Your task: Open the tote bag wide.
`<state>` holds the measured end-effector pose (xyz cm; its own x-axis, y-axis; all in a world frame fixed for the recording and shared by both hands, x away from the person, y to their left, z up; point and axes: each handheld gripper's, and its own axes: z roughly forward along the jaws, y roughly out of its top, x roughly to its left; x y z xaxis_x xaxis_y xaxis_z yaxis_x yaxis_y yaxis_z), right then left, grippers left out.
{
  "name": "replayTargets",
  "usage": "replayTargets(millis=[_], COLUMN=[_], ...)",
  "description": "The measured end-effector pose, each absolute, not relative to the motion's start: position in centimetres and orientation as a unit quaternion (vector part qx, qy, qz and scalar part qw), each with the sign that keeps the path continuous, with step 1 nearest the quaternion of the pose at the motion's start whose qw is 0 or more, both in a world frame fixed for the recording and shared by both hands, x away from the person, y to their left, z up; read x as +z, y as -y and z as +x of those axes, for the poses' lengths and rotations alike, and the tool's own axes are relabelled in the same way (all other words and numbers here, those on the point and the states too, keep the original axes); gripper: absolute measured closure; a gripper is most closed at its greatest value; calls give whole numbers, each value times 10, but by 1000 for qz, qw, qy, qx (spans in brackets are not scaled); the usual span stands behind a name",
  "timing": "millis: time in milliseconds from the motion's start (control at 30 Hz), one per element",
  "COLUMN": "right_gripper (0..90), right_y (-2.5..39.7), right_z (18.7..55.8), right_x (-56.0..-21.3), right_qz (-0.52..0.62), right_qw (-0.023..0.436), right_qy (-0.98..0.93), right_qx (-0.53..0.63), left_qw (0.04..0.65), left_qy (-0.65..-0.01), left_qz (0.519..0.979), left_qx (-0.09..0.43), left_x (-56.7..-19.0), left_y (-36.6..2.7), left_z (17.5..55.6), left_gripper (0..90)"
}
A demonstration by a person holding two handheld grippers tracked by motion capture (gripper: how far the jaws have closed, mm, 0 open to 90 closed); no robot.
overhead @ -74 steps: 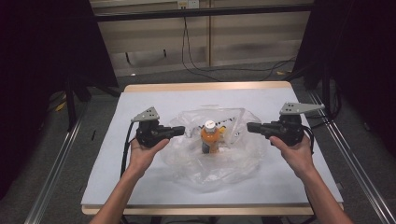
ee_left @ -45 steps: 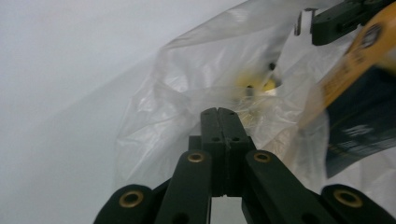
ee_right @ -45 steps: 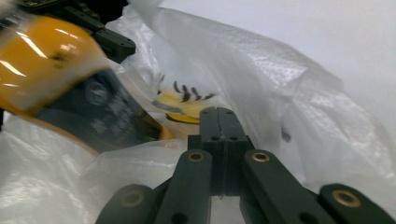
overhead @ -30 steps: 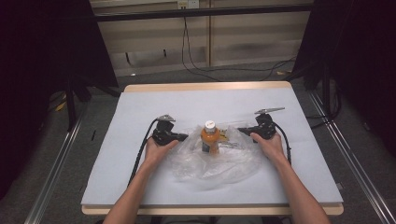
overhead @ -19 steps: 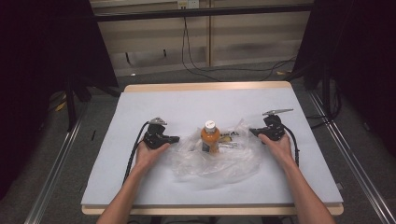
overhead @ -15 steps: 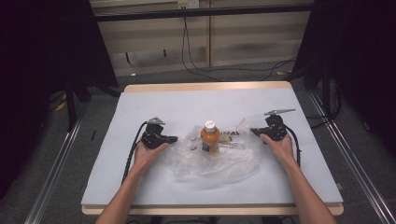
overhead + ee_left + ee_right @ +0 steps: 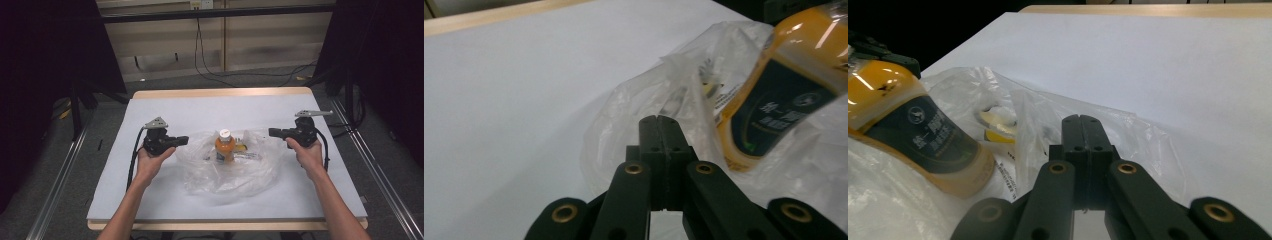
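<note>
An orange bottle (image 7: pixel 225 146) with a white cap and dark label stands upright in the middle of a crumpled clear plastic bag (image 7: pixel 235 170) on the white table (image 7: pixel 210 107). My left gripper (image 7: pixel 184 140) is shut at the bag's left edge, and the film (image 7: pixel 624 115) reaches its tips. My right gripper (image 7: pixel 271 132) is shut at the bag's right edge, with film (image 7: pixel 1143 135) folded around its tips. The bottle (image 7: pixel 774 95) leans large in the left gripper view, and the bottle (image 7: pixel 918 130) sits to the left in the right gripper view. Small yellow and white items (image 7: pixel 995 122) lie inside the bag.
The table's wooden rim (image 7: pixel 220 93) runs along the far side. Cables (image 7: pixel 215 70) lie on the floor beyond it, and metal rails (image 7: pixel 55 190) flank the table. Bare white surface surrounds the bag on every side.
Both grippers came down from holding the bag's rim raised around the bottle and spread slightly outward. The bag now lies flattened on the table with the bottle standing exposed.
</note>
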<state>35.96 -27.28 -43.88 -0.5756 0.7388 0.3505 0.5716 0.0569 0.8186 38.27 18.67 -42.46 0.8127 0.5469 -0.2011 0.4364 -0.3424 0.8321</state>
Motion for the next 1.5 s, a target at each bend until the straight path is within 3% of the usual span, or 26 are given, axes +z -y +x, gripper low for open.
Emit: replayTargets(millis=[233,467,567,833,1200,1500], right_gripper=[900,900,900,900,900,900], right_y=[257,225,209,189,184,213], right_z=[341,336,341,356,356,333], right_x=[-425,-423,-435,-455,-468,-461], right_qz=[414,373,366,357,356,306], right_qw=[72,41,13,-1,-14,-56], right_qy=[-751,-805,-830,-859,-884,-917], right_qx=[509,459,420,366,302,251], left_qw=[479,417,384,331,308,301], left_qy=[-257,-204,-205,-194,-175,-157], left_qz=[838,886,900,923,934,939], left_qx=[45,11,-5,-15,-44,-64], left_x=[-413,-418,-430,-451,-467,-466], left_y=[-170,-133,-118,-99,-101,-129], left_z=[360,350,355,364,351,330], left_gripper=[900,900,900,900,900,900])
